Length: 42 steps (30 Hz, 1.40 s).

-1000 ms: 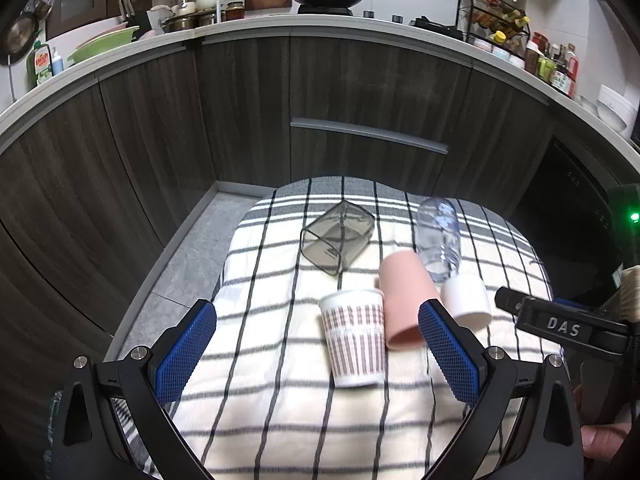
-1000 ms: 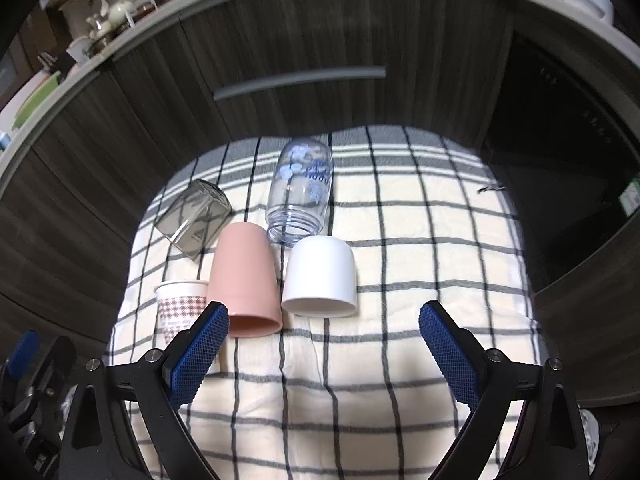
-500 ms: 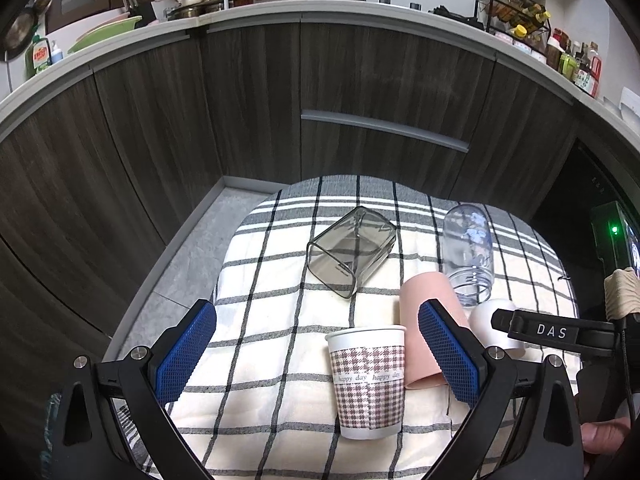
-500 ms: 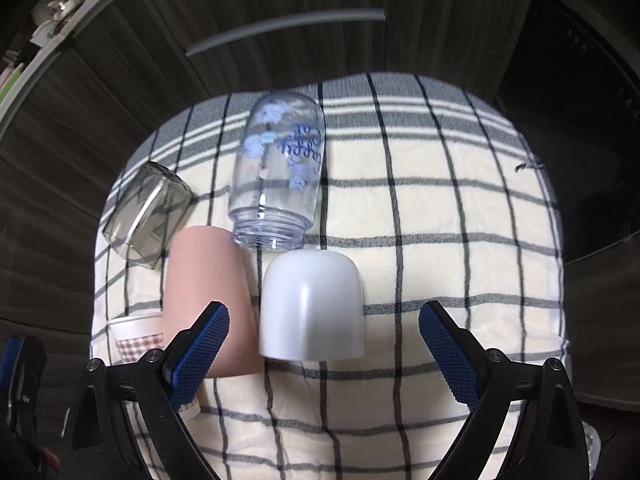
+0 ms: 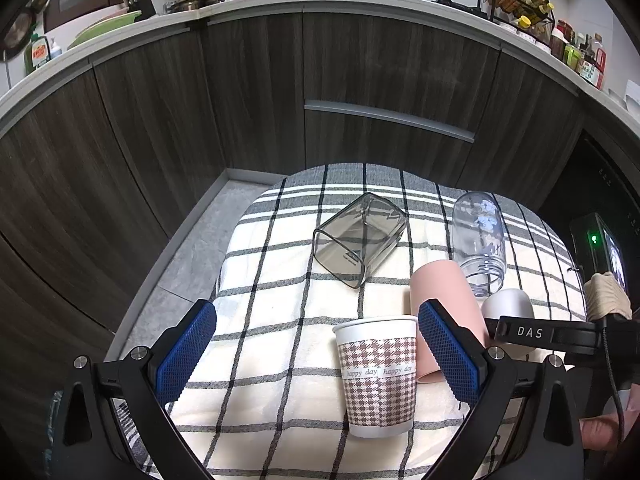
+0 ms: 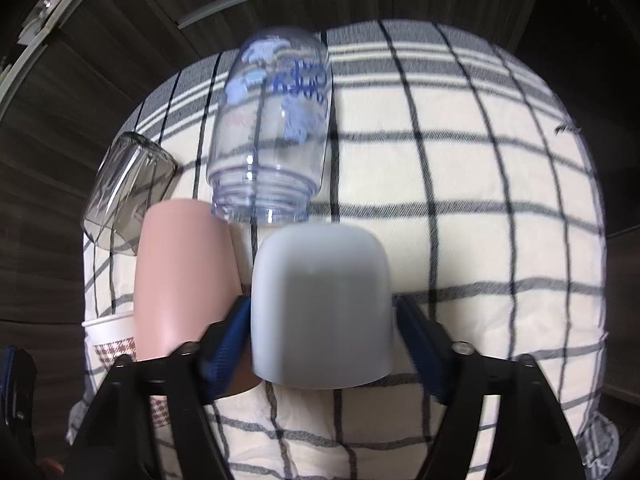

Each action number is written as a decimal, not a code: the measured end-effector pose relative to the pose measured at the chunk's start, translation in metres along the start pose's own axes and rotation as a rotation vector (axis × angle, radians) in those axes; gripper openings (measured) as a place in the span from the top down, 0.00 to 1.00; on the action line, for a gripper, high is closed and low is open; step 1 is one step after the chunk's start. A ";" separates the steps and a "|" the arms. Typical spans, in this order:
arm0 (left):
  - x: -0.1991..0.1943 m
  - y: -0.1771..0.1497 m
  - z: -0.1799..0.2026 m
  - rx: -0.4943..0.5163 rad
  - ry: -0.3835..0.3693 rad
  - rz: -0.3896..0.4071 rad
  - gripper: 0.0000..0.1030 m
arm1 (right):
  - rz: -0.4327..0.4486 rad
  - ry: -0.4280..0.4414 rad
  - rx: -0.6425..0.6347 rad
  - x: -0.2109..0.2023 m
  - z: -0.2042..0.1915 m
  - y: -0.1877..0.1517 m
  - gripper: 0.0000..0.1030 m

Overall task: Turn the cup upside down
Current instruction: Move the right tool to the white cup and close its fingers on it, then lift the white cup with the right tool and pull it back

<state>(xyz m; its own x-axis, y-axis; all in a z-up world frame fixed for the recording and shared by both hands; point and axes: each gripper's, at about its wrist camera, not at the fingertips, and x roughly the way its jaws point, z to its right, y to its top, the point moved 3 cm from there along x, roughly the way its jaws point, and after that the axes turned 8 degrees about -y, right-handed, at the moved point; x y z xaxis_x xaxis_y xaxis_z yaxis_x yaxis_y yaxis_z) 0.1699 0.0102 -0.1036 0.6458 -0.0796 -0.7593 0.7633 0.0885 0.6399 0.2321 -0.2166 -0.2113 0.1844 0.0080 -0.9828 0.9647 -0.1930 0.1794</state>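
A white cup [image 6: 320, 312] stands upside down on the checked cloth [image 6: 480, 200]. My right gripper [image 6: 320, 340] has its blue pads on both sides of the cup, closing on it; the frame is blurred. A pink cup [image 6: 180, 272] stands upside down just left of it, touching the left pad. A houndstooth paper cup [image 5: 378, 372] stands upright in the left wrist view, between the fingers of my open left gripper [image 5: 316, 360], nearer the right pad. The pink cup [image 5: 444, 300] and white cup [image 5: 508, 304] show behind it.
A clear bottle [image 6: 272, 128] lies on its side behind the white cup. A smoky square container [image 5: 360, 240] lies tipped over at the back left. Dark cabinets [image 5: 360, 80] stand beyond the cloth. The right gripper's body [image 5: 560, 336] reaches in from the right.
My right gripper has moved forward and down, and its jaws have narrowed from wide open onto the white cup. My left gripper has drawn nearer the paper cup.
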 end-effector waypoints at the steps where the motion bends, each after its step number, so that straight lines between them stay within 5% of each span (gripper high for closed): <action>1: -0.001 0.000 0.001 0.003 0.001 0.003 0.00 | 0.004 0.006 0.004 0.000 0.000 -0.001 0.34; 14: -0.028 -0.009 0.009 0.030 -0.024 0.031 0.00 | 0.059 0.041 0.025 -0.035 0.012 -0.022 0.34; 33: -0.094 -0.078 -0.025 0.067 -0.061 0.008 0.00 | -0.043 0.158 -0.004 -0.051 -0.023 -0.161 0.34; 42: -0.095 -0.104 -0.044 0.033 -0.052 -0.027 0.00 | -0.067 0.149 -0.025 -0.032 -0.038 -0.180 0.34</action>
<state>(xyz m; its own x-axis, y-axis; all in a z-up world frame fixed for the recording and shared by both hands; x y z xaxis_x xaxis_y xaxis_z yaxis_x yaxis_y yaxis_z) 0.0287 0.0521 -0.1033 0.6243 -0.1326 -0.7698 0.7800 0.0525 0.6235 0.0594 -0.1448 -0.2107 0.1436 0.1657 -0.9757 0.9798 -0.1626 0.1166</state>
